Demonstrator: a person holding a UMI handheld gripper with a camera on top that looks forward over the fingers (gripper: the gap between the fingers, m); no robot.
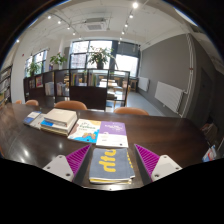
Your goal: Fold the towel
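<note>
Office tabletop [160, 135] shows only books [112, 163], no towel; hand-held gripper [112, 160] open, empty, folding not begun.

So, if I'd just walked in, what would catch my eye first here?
Probably the gripper, open, its two purple-padded fingers either side of a grey folded towel with yellow lettering on the dark table. Just beyond lie colourful booklets and a stack of books. Farther back, a big potted plant stands before bright windows.
</note>
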